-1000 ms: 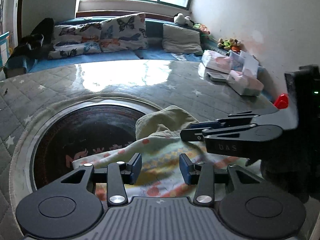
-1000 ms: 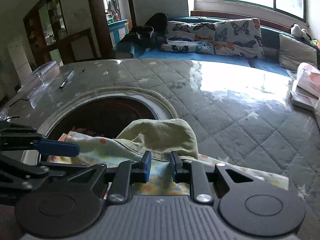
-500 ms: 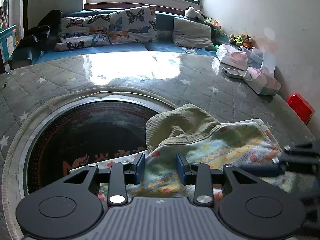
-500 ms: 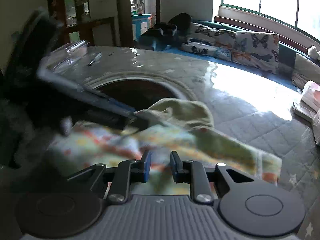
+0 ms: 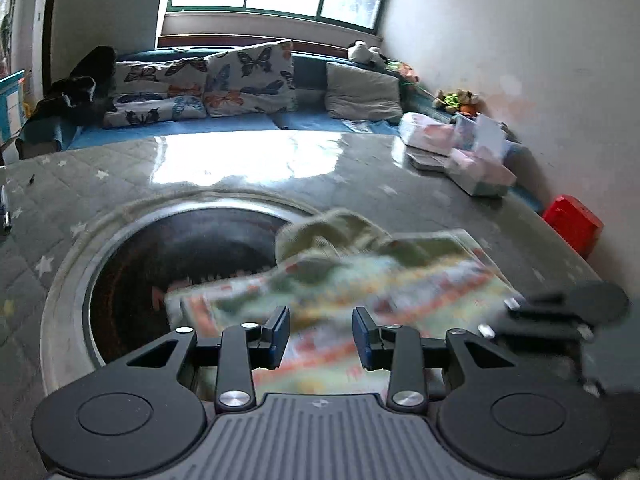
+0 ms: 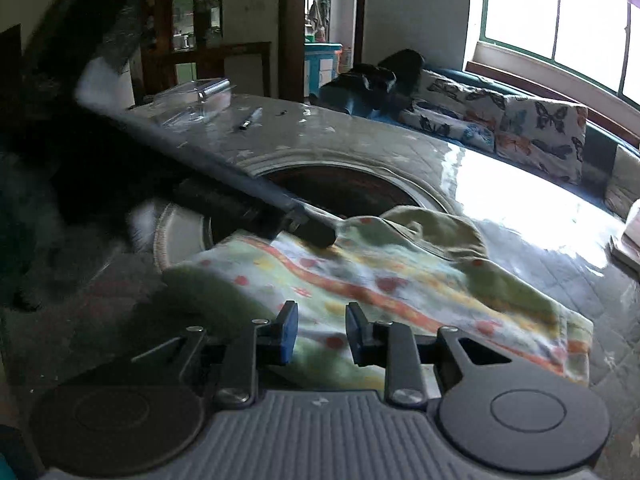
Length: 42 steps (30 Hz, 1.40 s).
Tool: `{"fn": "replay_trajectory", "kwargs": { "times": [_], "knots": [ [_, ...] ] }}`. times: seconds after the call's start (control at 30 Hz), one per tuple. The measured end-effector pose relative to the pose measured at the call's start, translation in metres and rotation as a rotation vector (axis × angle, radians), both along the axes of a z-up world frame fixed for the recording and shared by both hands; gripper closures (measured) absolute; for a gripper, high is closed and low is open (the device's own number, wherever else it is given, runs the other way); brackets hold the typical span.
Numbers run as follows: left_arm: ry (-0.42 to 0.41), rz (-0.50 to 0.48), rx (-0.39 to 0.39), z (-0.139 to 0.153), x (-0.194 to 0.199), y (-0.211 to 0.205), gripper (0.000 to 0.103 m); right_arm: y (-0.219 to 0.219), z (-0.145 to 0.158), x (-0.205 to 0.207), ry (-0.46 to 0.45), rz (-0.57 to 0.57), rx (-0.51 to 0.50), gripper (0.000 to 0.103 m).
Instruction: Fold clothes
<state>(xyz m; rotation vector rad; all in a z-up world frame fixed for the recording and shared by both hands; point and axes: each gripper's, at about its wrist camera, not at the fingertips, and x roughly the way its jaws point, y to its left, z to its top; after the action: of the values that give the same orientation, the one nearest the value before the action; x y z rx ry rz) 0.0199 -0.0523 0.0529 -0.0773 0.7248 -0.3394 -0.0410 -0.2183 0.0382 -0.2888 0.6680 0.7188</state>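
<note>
A wide round counter (image 5: pixel 256 168) under a grey quilted, star-dotted cover fills the room ahead of both tools, with a dark round inset (image 5: pixel 192 264) sunk in its middle. Beyond it, far ahead of the tools, a blue window bench carries butterfly cushions (image 5: pixel 248 76).

The task's thing, a pale patterned garment (image 6: pixel 400 280) with orange and yellow bands, lies spread on the counter directly in front of and under both tools, one end draped over the rim of the inset. An olive ribbed part (image 6: pixel 436 226) of it bunches up on its far side.

The left tool (image 5: pixel 320 336) hovers over the near edge of the garment, fingers spread apart with cloth showing in the gap; whether the pads touch the fabric is lost in blur. The right tool (image 6: pixel 321 332) sits over the opposite near edge, its jaws narrowly parted and just lately opening, nothing pinched between them that I can make out.

Off to the right of the left tool, a red box (image 5: pixel 572 224) stands by the wall, with pink packets (image 5: pixel 472 160) farther along. A pen (image 6: pixel 250 119) lies on the far counter, left of the right tool.
</note>
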Motion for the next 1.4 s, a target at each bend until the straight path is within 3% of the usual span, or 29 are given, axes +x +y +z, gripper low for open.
{"fn": "replay_trajectory", "kwargs": {
  "times": [0.13,0.43,1.0,1.23,1.4],
  "knots": [
    [-0.007,0.006,0.003,-0.007,-0.025,0.003,0.066,0.008,-0.002,-0.008,-0.002,0.021,-0.002,0.077],
    [0.013,0.044,-0.034,-0.023,-0.037,0.013,0.064,-0.001,-0.004,-0.013,0.017,-0.005,0.028,0.077],
    [0.017,0.042,-0.030,-0.027,-0.039,0.015,0.063,-0.110,-0.011,0.006,0.043,-0.411,0.076,0.073],
    [0.005,0.043,-0.017,-0.019,-0.037,0.014,0.064,-0.101,-0.001,0.015,-0.013,-0.352,0.081,0.071],
    [0.013,0.064,-0.007,-0.023,-0.029,0.019,0.064,-0.108,-0.018,0.034,0.044,-0.406,0.072,0.069]
  ]
}}
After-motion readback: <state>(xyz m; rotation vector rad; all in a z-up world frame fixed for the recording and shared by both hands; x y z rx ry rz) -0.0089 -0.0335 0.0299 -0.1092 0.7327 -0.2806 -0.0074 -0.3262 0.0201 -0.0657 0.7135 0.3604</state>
